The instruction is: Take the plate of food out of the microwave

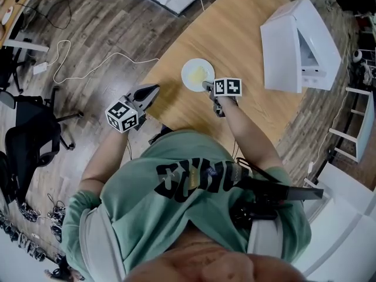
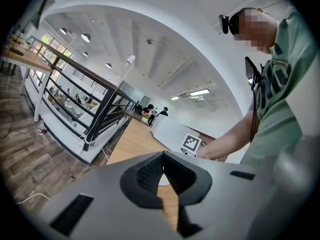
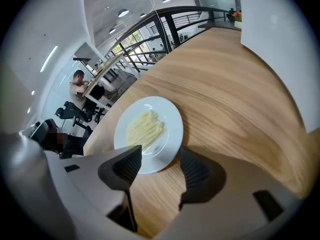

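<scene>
While the plate (image 3: pixel 150 134) is lying flat on the table (image 1: pixel 235 34), outside the microwave (image 1: pixel 294 46) and apart from that white box in the head view, the right gripper (image 3: pixel 160 160) is pointing steeply down at the plate's near rim with its jaws spread wide. Neither pad is pressing on the plate. In the right gripper view one jaw is overlapping the rim on the left, and the other is standing just off the rim on the right, over bare wood. Pale noodles (image 3: pixel 144 128) are sitting in the plate's middle. The left gripper (image 2: pixel 162 156) is hovering near the table's edge, apart from the plate and pointing roughly level, with its jaws pressed together at the tips and nothing between them. The person (image 1: pixel 194 187), in a green shirt, is leaning over the table's near side.
</scene>
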A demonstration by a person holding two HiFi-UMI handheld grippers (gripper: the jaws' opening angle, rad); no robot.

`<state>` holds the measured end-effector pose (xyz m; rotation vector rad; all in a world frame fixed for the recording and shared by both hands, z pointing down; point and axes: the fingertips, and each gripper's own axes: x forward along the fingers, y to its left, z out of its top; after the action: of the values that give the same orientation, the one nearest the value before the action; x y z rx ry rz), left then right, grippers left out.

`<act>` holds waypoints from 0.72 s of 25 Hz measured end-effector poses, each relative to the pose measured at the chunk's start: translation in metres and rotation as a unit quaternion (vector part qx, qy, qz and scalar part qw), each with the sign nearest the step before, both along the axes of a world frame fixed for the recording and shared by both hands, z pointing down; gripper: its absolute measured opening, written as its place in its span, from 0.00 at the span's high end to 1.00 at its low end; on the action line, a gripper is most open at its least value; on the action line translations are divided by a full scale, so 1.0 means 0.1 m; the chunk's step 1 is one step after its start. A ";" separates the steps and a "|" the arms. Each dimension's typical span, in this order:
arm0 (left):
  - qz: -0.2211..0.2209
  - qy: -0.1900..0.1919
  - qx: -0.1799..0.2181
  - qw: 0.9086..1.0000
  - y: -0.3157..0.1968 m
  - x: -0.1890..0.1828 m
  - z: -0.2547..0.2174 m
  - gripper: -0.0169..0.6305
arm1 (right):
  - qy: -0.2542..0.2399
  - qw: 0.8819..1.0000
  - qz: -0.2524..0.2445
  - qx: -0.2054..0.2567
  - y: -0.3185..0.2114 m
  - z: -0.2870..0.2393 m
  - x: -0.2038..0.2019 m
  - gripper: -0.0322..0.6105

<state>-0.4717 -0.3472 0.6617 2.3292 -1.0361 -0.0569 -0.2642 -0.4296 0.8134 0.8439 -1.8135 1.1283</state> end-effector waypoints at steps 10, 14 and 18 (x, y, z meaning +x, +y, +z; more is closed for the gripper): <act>0.003 0.005 0.010 1.000 0.03 -0.15 -0.09 0.97 | -0.075 0.995 0.049 0.040 -0.03 -0.25 0.08 0.60; 0.009 0.009 0.016 1.000 -0.02 -0.05 -0.17 0.97 | -0.125 0.988 0.077 0.044 -0.05 -0.45 0.31 0.60; 0.036 0.011 0.023 0.999 -0.06 0.13 -0.28 0.97 | -0.167 0.975 0.138 0.048 -0.05 -0.67 0.64 0.60</act>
<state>-0.4582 -0.3531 0.6334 2.4001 -0.9489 -0.0784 -0.2006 -0.4342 0.7468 1.0372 -2.0824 1.4386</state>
